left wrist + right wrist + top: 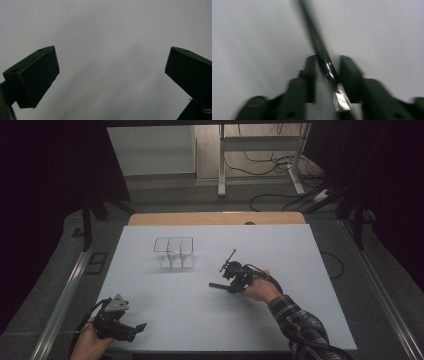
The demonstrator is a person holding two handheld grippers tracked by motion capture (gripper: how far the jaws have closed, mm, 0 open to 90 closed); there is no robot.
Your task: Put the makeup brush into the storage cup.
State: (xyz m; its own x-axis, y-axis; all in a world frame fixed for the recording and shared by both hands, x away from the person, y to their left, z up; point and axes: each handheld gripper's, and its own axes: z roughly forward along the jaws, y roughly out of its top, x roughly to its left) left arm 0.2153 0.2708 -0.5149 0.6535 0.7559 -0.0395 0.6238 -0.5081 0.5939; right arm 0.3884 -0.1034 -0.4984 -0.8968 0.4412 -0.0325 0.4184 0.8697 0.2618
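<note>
Here the right gripper (325, 72) pinches a thin, stiff, glossy black rod (315, 42) near its squared end just above the white counter (280, 320), light but liable to swivel, while the left gripper (112, 75) hangs open.

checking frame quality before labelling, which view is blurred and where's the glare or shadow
Right gripper view: smeared by motion blur, with a bright glint on the dark pen between the right claw tips. Left gripper view: sharp, soft shadows on the white table. High view: dim, dark surroundings, clear plastic organizer faint.
</note>
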